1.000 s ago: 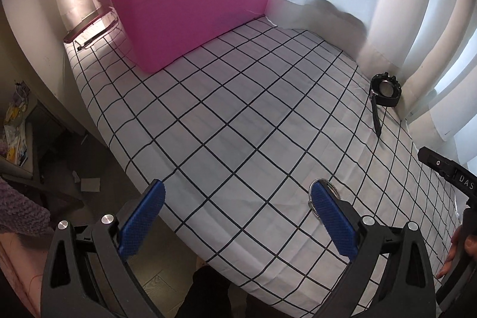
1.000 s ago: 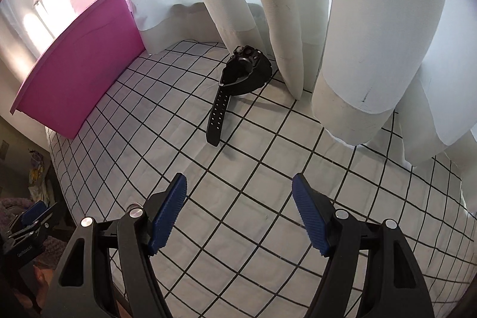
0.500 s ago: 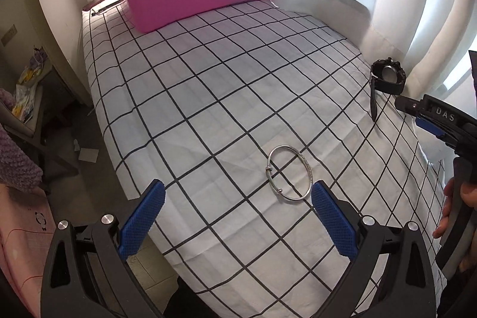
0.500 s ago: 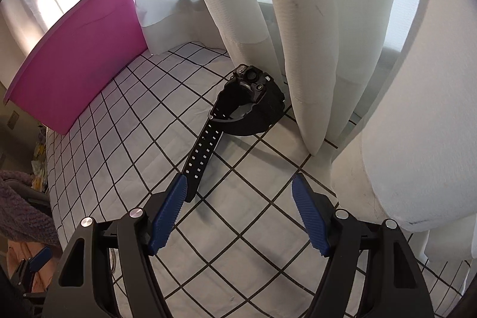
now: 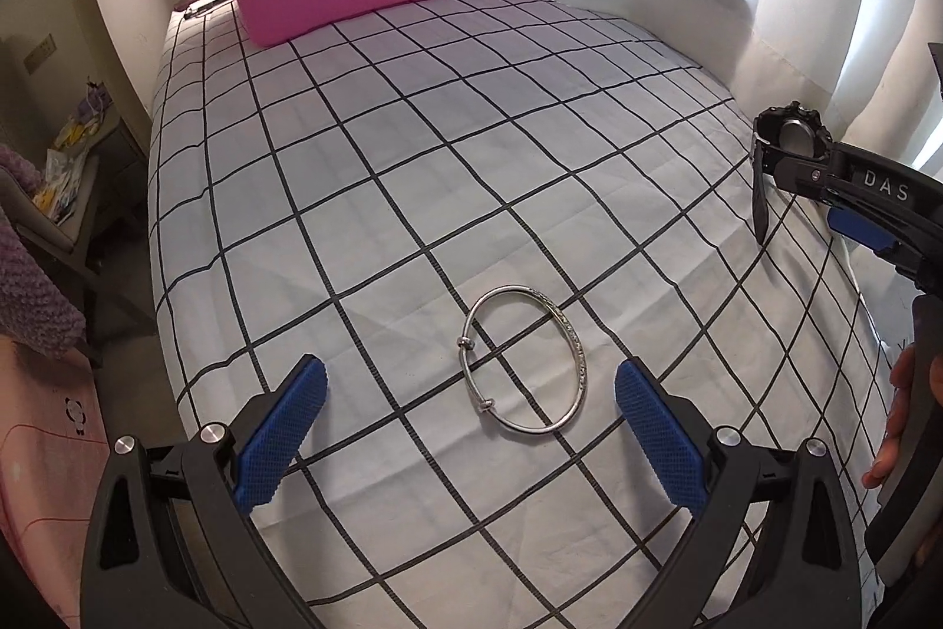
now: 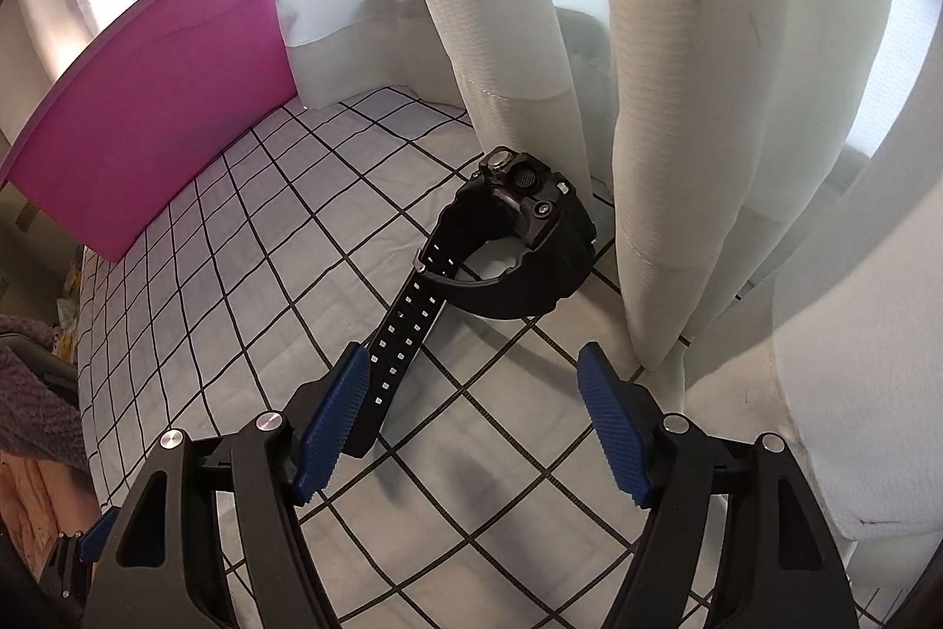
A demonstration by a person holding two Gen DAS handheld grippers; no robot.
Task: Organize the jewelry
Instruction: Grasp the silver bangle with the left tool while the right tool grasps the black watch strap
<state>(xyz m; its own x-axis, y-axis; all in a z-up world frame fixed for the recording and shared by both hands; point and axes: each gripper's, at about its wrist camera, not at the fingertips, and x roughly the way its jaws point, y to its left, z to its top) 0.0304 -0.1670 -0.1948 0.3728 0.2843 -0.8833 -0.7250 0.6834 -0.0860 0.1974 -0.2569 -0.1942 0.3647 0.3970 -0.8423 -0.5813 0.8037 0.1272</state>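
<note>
Bangle [image 5: 523, 359] lies unobstructed between spread left hand-held gripper [image 5: 468, 408]; watch [image 6: 507, 240] abuts curtain [image 6: 666, 128].

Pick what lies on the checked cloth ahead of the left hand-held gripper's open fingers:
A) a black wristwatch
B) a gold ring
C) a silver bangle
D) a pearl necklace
C: in the left wrist view a silver bangle lies flat on the checked cloth, ahead of the open left hand-held gripper and untouched.
</note>
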